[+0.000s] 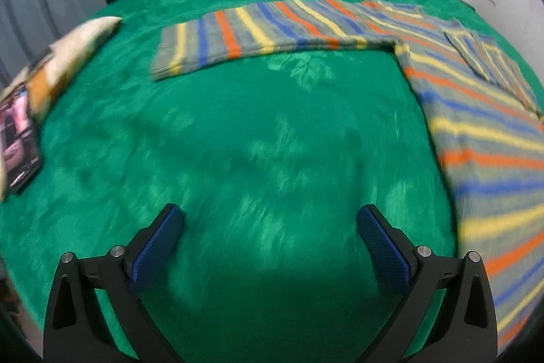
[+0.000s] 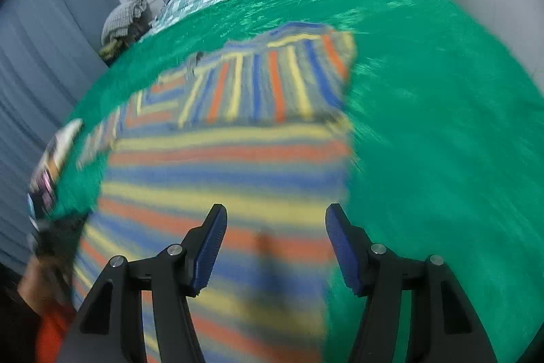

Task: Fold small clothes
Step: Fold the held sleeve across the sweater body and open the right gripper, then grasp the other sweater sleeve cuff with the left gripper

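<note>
- My left gripper (image 1: 270,220) is spread wide with nothing between its pads; under it I see only the green blanket (image 1: 238,125).
- From the left gripper, the striped shirt (image 1: 476,131) lies ahead and off to the right. One sleeve (image 1: 238,36) stretches across the far side, well ahead of the fingers, running left to right.
- My right gripper (image 2: 275,220) is also open and empty. The shirt (image 2: 221,179) sits directly beneath and ahead of it, and the shirt's right edge runs just inside the right finger (image 2: 343,247).
- The body of the shirt runs lengthwise away from the right gripper, with the other sleeve (image 2: 272,80) folded or bunched at the far end; blur keeps me from saying which.
- I judge the right gripper is the nearer one, and could drop straight onto the hem or side edge. The left would have to travel right to reach the body, or forward to reach the spread sleeve.
- A pillow (image 1: 68,50) lies far left of the left gripper, well clear of the shirt.
</note>
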The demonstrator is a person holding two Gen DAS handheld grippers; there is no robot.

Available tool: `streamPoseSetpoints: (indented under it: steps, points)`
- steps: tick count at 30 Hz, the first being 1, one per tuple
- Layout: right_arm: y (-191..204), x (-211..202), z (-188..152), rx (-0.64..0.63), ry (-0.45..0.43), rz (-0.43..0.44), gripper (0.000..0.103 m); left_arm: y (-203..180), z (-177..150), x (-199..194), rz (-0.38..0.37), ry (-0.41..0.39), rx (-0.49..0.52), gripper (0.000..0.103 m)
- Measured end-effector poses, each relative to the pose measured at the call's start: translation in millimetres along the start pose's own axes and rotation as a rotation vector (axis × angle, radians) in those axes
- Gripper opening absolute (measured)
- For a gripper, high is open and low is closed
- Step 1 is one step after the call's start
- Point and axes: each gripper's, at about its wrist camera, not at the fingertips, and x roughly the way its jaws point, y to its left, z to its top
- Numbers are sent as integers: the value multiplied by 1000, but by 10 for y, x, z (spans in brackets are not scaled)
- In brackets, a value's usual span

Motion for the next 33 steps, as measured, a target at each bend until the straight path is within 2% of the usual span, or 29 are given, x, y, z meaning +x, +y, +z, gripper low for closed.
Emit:
streamPoseSetpoints:
  steps: [3,5,9,12,14,16,18,20,21,22,24,26,27,28,29,30,32,33]
  points:
    - [-187,-318,-418,35,-14,-33,60,36,-73,-126,3,31,-29,103]
    - [-249,-483,-654,54,-32,-73,60,24,-54,-216,15,10,-21,103]
    - [-343,-673,-1022,98,-78,-126,60,69,87,-574,75,-179,-29,102]
    - [-339,-696,-1051,104,-92,-121,60,266,386,-670,98,-250,-68,103]
    - [-259,-676,-982,68,-111,-121,60,587,667,-564,83,-217,-181,103]
    - [-199,-657,-956,44,-124,-125,60,951,874,-382,24,-184,-320,103]
    - [-164,-605,-966,34,-115,-116,60,1429,1050,-39,-47,-141,-513,103]
    - [-132,-524,-984,23,-91,-109,60,1698,1156,354,-93,-39,-624,102]
    - [-124,-495,-995,16,-81,-109,60,1778,1203,609,-126,33,-651,101]
    - [-117,-469,-1002,9,-72,-111,60,1774,1236,745,-144,68,-645,100]
    - [-105,-425,-1016,-4,-60,-117,60,1642,1339,877,-135,73,-570,99]
    - [-97,-400,-1024,-16,-53,-127,60,1426,1464,890,-177,45,-463,91]
    - [-96,-393,-1028,-19,-51,-130,60,1285,1538,930,-205,56,-401,68]
    - [-97,-387,-1032,-20,-49,-131,60,1193,1585,973,-196,79,-360,33]
    - [-97,-384,-1036,-21,-48,-133,61,1107,1629,1029,-159,109,-319,17]
    - [-99,-390,-1036,-20,-48,-134,61,1042,1680,1064,-117,128,-291,5]
    - [-104,-406,-1037,-15,-50,-127,61,1013,1771,997,-97,121,-306,4]
    - [-108,-419,-1038,-11,-51,-121,61,993,1865,869,-96,87,-311,4]
